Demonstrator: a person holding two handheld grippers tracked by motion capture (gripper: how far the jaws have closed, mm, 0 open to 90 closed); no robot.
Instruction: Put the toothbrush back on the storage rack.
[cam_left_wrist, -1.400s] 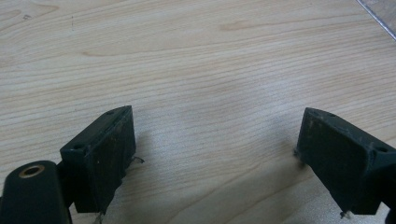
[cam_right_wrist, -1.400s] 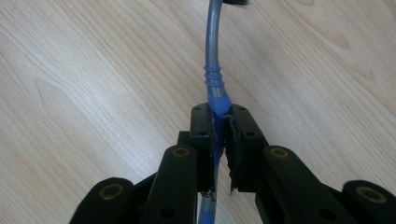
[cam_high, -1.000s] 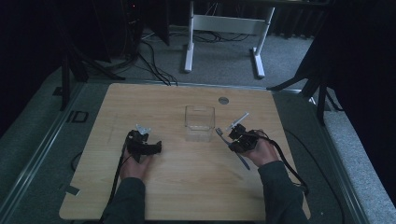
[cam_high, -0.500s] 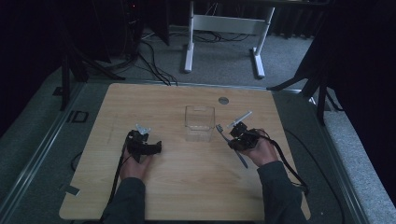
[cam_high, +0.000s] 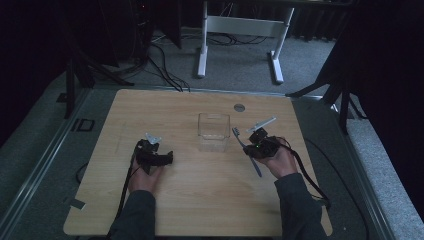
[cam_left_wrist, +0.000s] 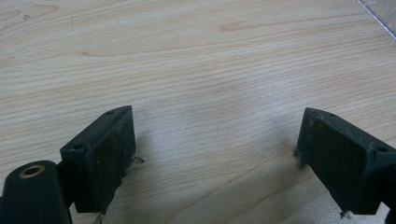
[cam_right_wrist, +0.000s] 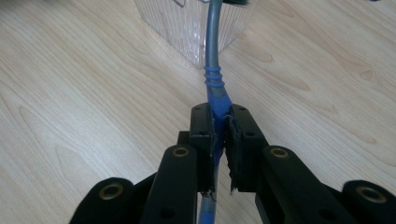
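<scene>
My right gripper (cam_right_wrist: 219, 122) is shut on the blue handle of a toothbrush (cam_right_wrist: 213, 81). Its grey neck runs forward to a clear ribbed cup (cam_right_wrist: 196, 28), and the head is cut off by the top of the right gripper view. In the high view the right gripper (cam_high: 254, 146) sits just right of the clear cup (cam_high: 214, 131), with the toothbrush (cam_high: 257, 169) slanting across it. My left gripper (cam_left_wrist: 215, 144) stands open low over bare wood with nothing between its jaws. From above, the left gripper (cam_high: 154, 155) rests left of the cup and apart from it.
The wooden table (cam_high: 190, 200) has a small round grey insert (cam_high: 239, 107) near its far edge. A white desk frame (cam_high: 240, 30) and cables (cam_high: 160, 65) lie on the grey floor beyond. Black cables trail from both grippers toward the near edge.
</scene>
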